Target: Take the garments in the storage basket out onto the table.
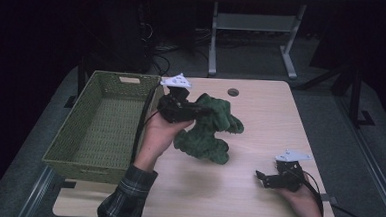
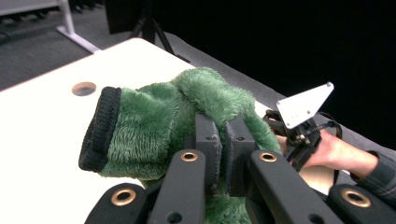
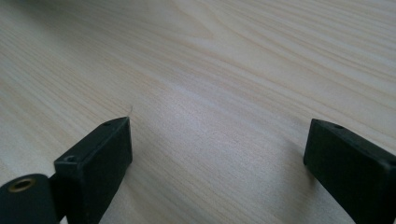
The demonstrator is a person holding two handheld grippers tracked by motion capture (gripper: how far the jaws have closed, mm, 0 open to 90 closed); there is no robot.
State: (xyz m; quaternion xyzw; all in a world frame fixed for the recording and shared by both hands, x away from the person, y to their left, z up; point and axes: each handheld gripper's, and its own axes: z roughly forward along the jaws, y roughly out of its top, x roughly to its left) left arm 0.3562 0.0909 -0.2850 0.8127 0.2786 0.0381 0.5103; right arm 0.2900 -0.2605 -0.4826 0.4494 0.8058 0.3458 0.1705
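Left tongs (image 2: pixel 223 140) clamp green plush garment (image 1: pixel 207 132) above surface (image 1: pixel 260 122); right tongs (image 3: pixel 217 154) rest wide open, empty.

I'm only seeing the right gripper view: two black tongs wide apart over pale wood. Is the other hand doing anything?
Observer: Yes. The left tongs are clamped shut on a fuzzy green plush garment.
Operator: Is it lying on the table?
Observer: Its top is lifted; the lower folds appear to touch the light wooden table.
Operator: Anywhere to put it?
Observer: A green woven rectangular basket sits at the table's left edge, beside that hand.
Operator: And my tongs?
Observer: The right tongs rest low near the table's front right corner, away from the garment.
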